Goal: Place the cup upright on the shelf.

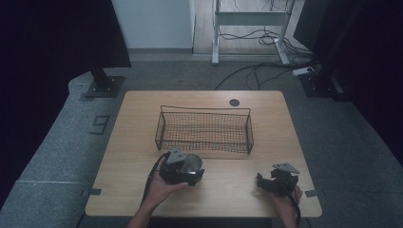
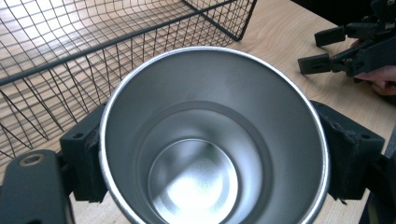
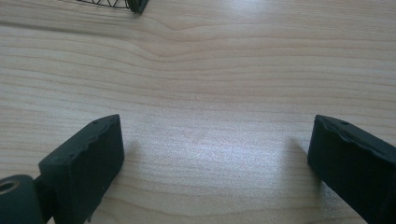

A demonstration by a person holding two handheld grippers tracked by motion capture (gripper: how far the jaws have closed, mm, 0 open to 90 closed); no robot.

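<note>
Left hand-held gripper [image 2: 212, 154] clamps steel cup [image 2: 212, 140] (mouth facing camera) beside wire basket [image 2: 93, 51].

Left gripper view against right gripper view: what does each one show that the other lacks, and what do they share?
Left gripper view: the left claw is shut on a steel cup, seen from above with its inside empty. Beyond it are the wire basket's mesh walls and, at the far right, the other claw in a hand.

Right gripper view: the right claw stands open over bare wood, nothing between its jaws.

Both: the light wooden table and some of the basket, which in the right gripper view is just a corner at the top edge.
</note>
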